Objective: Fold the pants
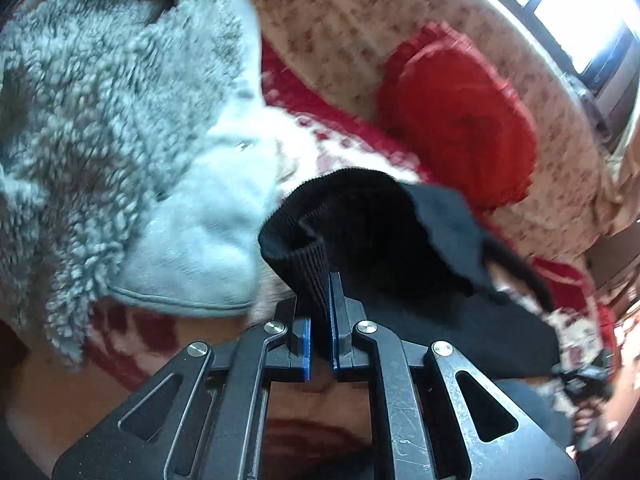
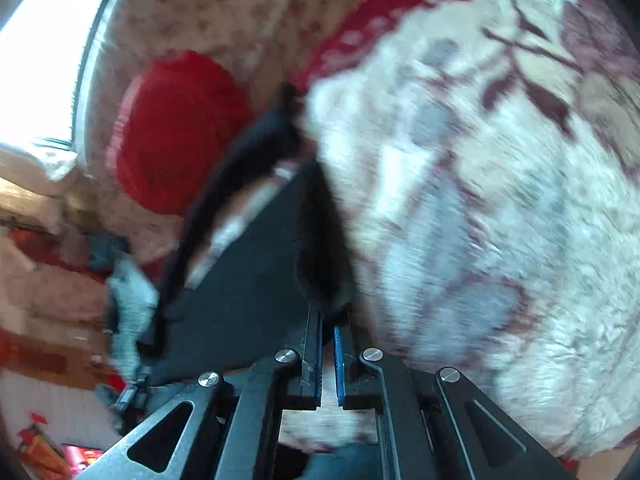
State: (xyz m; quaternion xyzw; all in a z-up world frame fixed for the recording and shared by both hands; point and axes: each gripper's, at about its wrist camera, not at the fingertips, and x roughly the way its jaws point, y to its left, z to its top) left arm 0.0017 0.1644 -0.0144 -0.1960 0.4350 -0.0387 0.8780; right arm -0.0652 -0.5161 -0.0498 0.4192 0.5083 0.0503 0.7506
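My left hand-held gripper (image 1: 319, 300) pinches the ribbed edge of the black pants (image 1: 372, 236), with the grey fleece garment (image 1: 104, 120) at ten o'clock. My right hand-held gripper (image 2: 328, 320) pinches another edge over the furry blanket (image 2: 480, 200). I judge both corners gripped; next, carry them across evenly.

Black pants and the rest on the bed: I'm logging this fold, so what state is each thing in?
Black pants: lifted, bunched, pinched at two spots.
Left gripper: shut on the ribbed waistband.
Right gripper: shut on a pants edge.
Grey fleece jacket: crumpled, lying beside the pants.
Red cushion: resting against the floral backrest.
Blanket: spread out under everything.
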